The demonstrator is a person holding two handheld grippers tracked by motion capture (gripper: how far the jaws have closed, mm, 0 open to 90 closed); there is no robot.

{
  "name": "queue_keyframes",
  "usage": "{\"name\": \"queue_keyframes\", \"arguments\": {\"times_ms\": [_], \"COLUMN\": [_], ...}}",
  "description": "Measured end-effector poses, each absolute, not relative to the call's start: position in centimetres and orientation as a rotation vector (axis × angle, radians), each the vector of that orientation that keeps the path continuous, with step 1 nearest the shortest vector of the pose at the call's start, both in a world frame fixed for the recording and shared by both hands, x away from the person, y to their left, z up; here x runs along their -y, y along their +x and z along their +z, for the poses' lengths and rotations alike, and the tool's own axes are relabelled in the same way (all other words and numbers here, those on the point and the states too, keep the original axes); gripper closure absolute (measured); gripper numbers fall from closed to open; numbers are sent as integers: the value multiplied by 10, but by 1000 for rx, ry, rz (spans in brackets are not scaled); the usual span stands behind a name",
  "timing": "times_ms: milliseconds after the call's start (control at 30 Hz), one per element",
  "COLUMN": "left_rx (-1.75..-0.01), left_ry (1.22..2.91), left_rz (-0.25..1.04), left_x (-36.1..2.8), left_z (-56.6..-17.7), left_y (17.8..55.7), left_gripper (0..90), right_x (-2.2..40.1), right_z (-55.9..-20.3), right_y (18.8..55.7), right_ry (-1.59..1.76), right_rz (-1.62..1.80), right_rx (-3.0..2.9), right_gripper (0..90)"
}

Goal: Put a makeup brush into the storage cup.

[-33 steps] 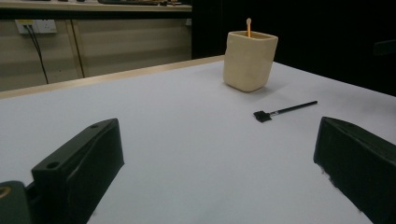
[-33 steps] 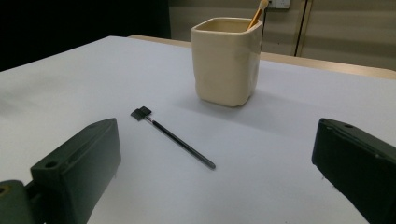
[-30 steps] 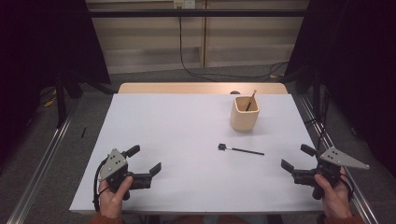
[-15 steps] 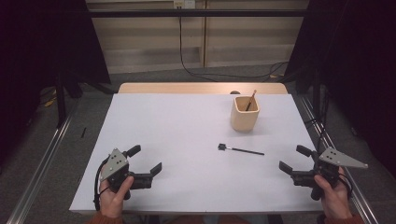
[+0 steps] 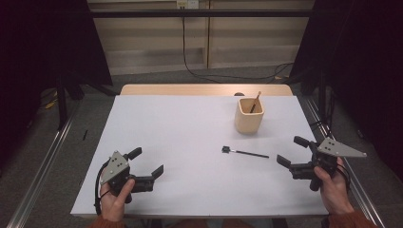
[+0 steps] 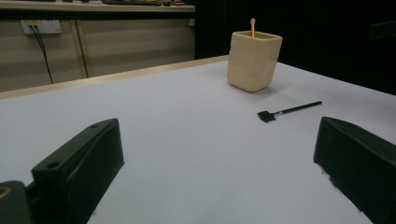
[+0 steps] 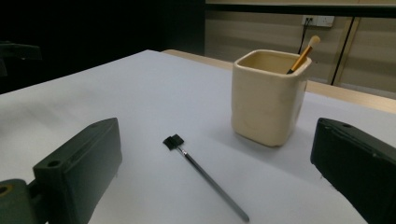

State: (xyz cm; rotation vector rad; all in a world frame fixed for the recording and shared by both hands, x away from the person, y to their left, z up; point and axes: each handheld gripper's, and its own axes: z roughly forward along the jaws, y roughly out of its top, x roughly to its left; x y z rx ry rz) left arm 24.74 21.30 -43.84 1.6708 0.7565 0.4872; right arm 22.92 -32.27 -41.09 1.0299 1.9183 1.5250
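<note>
White desk point(image 5: 190, 142) before panelled wall, cream square cup point(image 5: 249, 115) at 1 o'clock with wooden-handled brush inside, left gripper point(image 5: 146, 165) released at 7 o'clock, right gripper point(image 5: 290, 151) released, edged inward toward thin black flat-headed brush point(image 5: 244, 153) lying just right of centre.

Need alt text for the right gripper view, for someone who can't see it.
A thin black brush lies flat on the white table between the open jaws of the right gripper. Behind it stands a cream cup holding a wooden-handled brush.
</note>
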Motion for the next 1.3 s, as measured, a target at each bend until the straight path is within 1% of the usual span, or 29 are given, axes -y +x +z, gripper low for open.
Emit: {"name": "queue_keyframes", "arguments": {"times_ms": [200, 900, 1300], "left_rx": [-770, -757, -764], "left_ry": [1651, 1662, 1660], "left_rz": [494, 483, 488], "left_x": [-216, -213, -213], "left_z": [-437, -437, -437], "left_y": [247, 245, 247], "left_gripper": [15, 15, 15], "right_x": [311, 284, 282], "right_z": [-408, -384, -371], "right_y": [251, 300, 324], "right_ry": [991, 881, 881], "right_rz": [1533, 1576, 1568], "right_rx": [-1950, -1949, -1900], "right_gripper": [15, 18, 18]}}
